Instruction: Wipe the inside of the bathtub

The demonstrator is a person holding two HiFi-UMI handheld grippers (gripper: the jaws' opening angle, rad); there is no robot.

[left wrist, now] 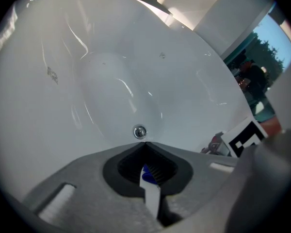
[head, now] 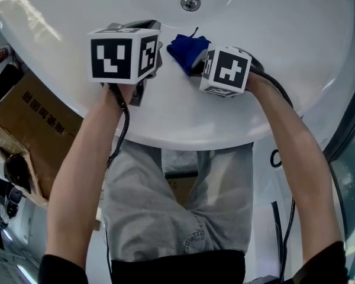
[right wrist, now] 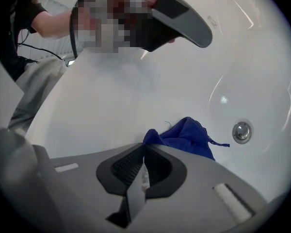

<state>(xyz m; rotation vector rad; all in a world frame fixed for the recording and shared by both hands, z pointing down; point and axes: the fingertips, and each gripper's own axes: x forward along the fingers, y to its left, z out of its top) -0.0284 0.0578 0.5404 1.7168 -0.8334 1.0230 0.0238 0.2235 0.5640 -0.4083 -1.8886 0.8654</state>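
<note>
- The left gripper (left wrist: 144,143) and the right gripper (right wrist: 144,144) have broad light-grey jaws. Each jaw has a black ribbed pad set in a dark hollow and a small white rectangular inset.
- Each gripper carries a white cube with black square markers: the left cube (head: 124,53) and the right cube (head: 226,71).
- A black cable (head: 123,129) leaves the left gripper, and a second black cable (head: 282,90) leaves the right.
- The person wears black sleeves (head: 60,270).
- A black top (head: 177,269) sits above light grey trousers or shorts (head: 177,218).
</note>
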